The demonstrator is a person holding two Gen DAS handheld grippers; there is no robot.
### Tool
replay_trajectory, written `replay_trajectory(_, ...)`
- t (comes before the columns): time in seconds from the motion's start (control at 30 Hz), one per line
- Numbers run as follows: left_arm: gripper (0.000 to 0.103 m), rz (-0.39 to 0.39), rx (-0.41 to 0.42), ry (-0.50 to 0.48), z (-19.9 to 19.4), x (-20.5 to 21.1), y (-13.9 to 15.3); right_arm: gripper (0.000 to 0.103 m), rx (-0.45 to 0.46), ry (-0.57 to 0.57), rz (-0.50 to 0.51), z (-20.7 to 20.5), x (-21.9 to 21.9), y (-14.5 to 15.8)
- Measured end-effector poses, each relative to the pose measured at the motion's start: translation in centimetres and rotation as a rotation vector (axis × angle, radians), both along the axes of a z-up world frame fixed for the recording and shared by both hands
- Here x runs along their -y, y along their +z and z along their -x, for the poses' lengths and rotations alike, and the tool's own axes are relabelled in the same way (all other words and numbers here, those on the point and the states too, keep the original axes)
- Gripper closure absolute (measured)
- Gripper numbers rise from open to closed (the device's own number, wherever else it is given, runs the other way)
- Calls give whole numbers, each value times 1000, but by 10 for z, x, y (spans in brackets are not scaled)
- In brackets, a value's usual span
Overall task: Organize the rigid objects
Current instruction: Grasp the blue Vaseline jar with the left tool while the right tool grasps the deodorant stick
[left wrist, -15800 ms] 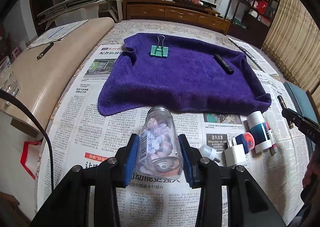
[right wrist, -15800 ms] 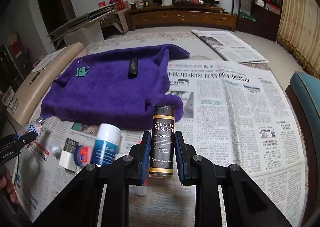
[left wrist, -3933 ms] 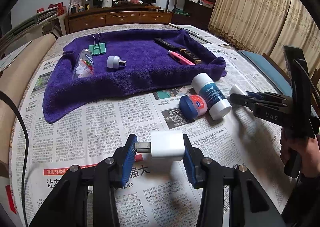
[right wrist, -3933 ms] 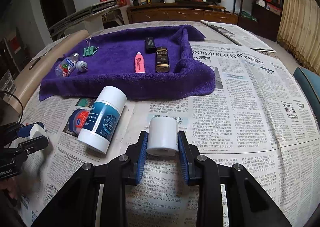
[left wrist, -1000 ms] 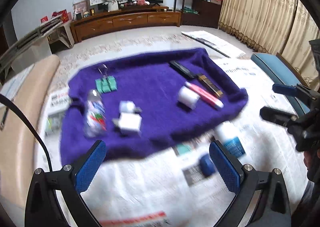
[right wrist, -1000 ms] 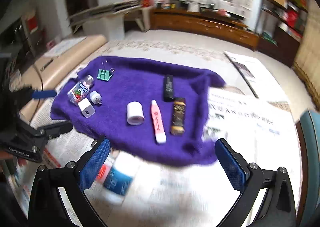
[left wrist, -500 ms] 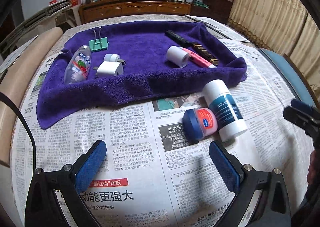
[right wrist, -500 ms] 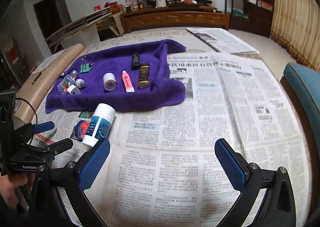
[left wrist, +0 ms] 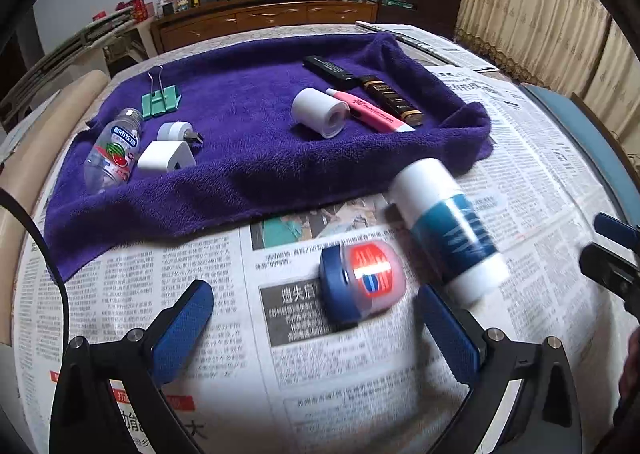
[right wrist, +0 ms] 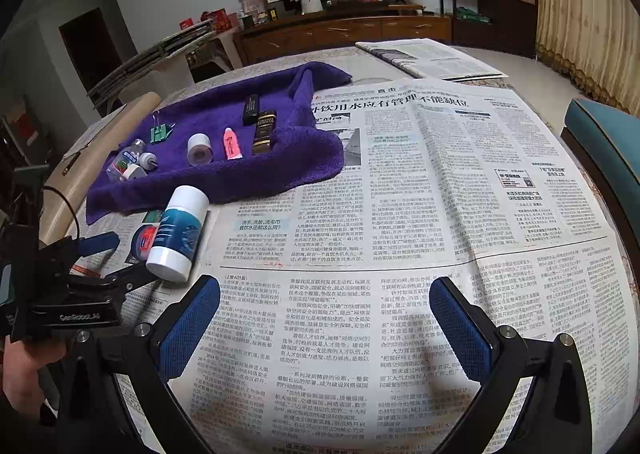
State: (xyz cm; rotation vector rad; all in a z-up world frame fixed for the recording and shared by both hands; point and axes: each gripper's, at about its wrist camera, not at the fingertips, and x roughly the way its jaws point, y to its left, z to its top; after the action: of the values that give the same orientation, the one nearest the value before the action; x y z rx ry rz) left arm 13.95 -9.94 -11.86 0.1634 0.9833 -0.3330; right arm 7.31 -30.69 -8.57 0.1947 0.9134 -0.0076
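While both tools gape wide and grip nothing, the left gripper (left wrist: 316,328) hovers low over the newspaper (left wrist: 360,394) with its blue pads either side of a small blue-lidded jar (left wrist: 360,280) whose red label is too blurred to read, and the right gripper (right wrist: 324,328) hangs over bare newsprint to the right. Half a second ago the left tool stood farther back from that jar, and the white-and-blue bottle (right wrist: 178,230) lies just right of it as before. On the purple towel (left wrist: 248,158) farther off rest a white charger (left wrist: 166,156), a tape roll (left wrist: 318,116) and a clear bottle (left wrist: 114,152) with a watermelon label.
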Motion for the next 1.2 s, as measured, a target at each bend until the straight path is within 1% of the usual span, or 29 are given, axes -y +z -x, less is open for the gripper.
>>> replay_trajectory(0.07,5,-6,21,-1,0,3,0,0,0,-1,0,0,1,0)
replay_trajectory(0.1,11,-3,29,0,0,4,1,0,1,-3,-2,0,1,-1)
replay_trajectory(0.13,22,1,41,2,0,5,2,0,0,-2,-3,-1,1,-2)
replay_trajectory(0.17,27,5,52,2,1,6,3,0,-5,-2,-2,-1,1,-3)
replay_trajectory(0.2,38,10,59,0,2,7,5,0,-11,-1,-1,-2,0,-5)
replay_trajectory(0.23,56,15,63,-2,3,8,6,0,-17,1,-3,-3,0,-7)
replay_trajectory(0.27,65,22,70,-4,3,9,8,0,-22,3,-5,-3,0,-8)
replay_trajectory(0.37,66,36,75,-6,4,7,8,0,-35,9,-4,-5,-3,-12)
replay_trajectory(0.47,66,83,67,10,7,-5,11,0,-32,19,-5,-6,-5,-14)
replay_trajectory(0.67,66,112,63,43,10,-31,12,0,-26,41,-11,-12,-14,-15)
replay_trajectory(0.8,66,123,57,48,14,-44,15,0,-30,70,19,-28,-29,-17)
replay_trajectory(0.93,65,139,53,50,17,-56,16,0,-60,89,8,-44,-45,-25)
replay_trajectory(1.07,66,158,41,54,18,-65,14,0,-52,86,65,-52,-65,-28)
replay_trajectory(1.2,65,170,29,59,19,-72,10,0,-44,77,22,-59,-81,-23)
